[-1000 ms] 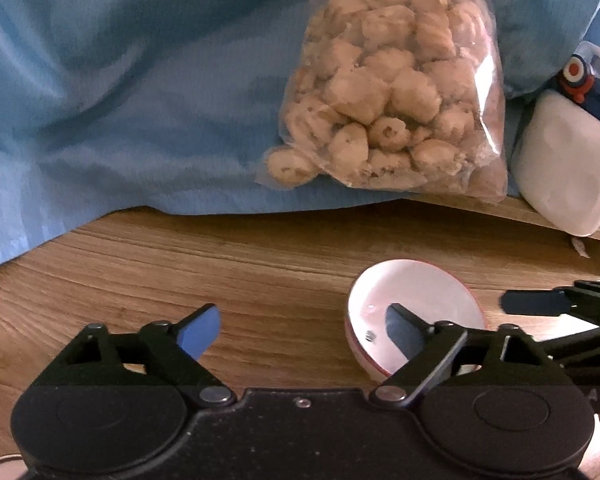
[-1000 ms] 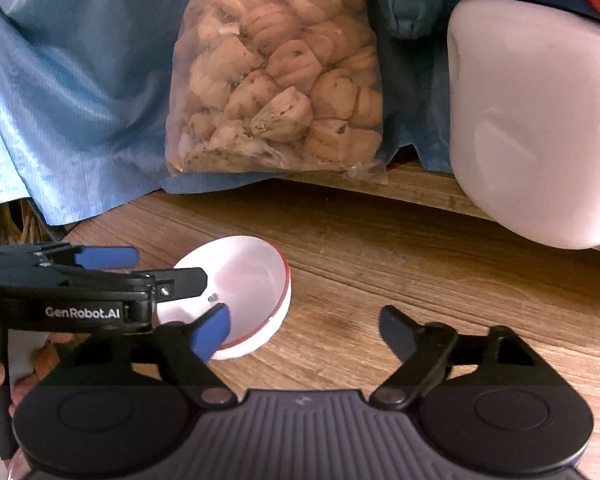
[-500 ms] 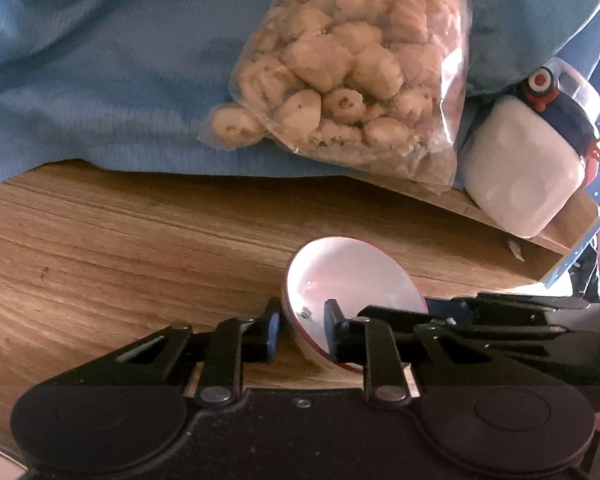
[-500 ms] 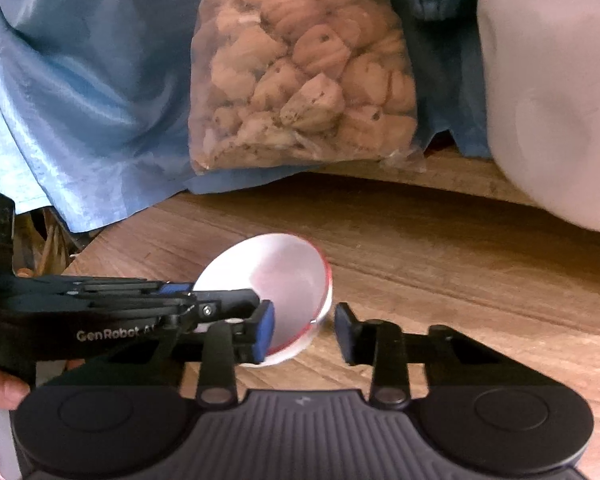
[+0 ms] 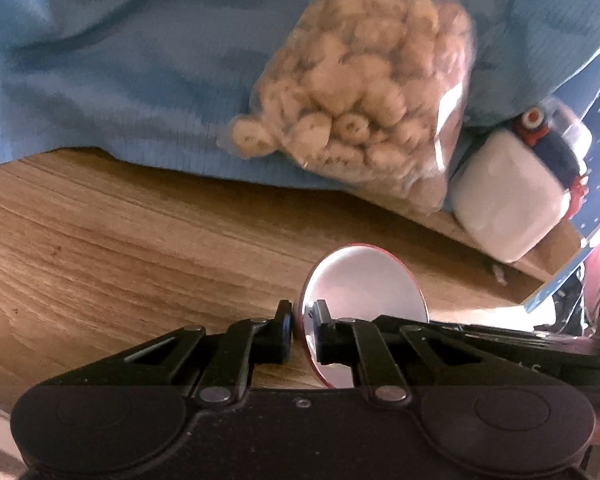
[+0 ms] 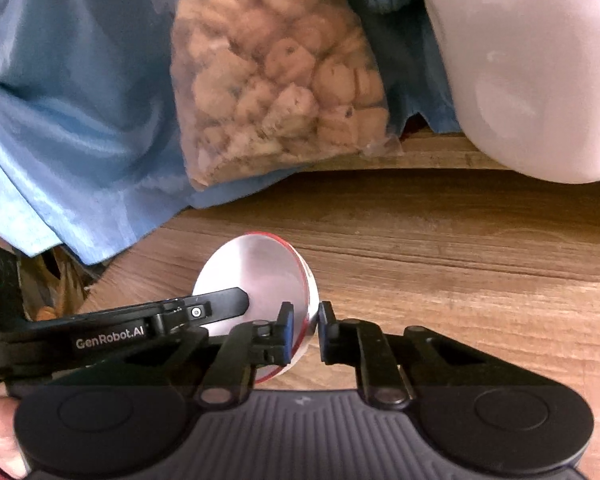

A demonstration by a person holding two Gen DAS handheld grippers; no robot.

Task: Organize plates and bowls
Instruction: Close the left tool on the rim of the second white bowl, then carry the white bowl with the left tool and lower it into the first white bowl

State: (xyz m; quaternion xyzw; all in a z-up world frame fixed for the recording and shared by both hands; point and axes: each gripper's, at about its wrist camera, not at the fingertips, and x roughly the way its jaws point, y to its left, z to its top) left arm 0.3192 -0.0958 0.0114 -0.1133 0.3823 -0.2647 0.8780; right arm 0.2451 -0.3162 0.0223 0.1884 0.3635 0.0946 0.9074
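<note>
A: Start at the left hand-held gripper point(image 5: 303, 330). How do its jaws stand?

B: Drawn together and clamped on the rim of the small bowl point(image 5: 364, 292). One finger sits outside the wall, the other inside, and the red-edged rim runs between them.

A: And the right hand-held gripper point(image 6: 304, 330)?

B: The same: pinched on the opposite edge of the bowl point(image 6: 256, 276), with the blue-padded finger inside and the black one against the outer wall. So each side of the bowl is held by one of them.

A: Where is the bowl, then?

B: Between the two, tipped up so its white inside faces the cameras. Whether its lower edge touches the surface point(image 5: 120, 248) I cannot tell; the gripper bodies hide it. In the right view the left hand-held gripper point(image 6: 228, 300) reaches in from the left, its finger lying across the bowl's inside.

A: Farther out?

B: Wood-grain surface point(image 6: 460, 264) all around. Behind it a rumpled blue cloth point(image 5: 120, 60), and leaning on the cloth a clear bag of pale lumpy pieces point(image 5: 364, 92). Just beside the bag to the right lies a white container point(image 5: 508, 200) with a dark blue and red cap.

A: Any sign of the person?

B: Fingertips point(image 6: 0, 436) at the lower left edge of the right view.
</note>
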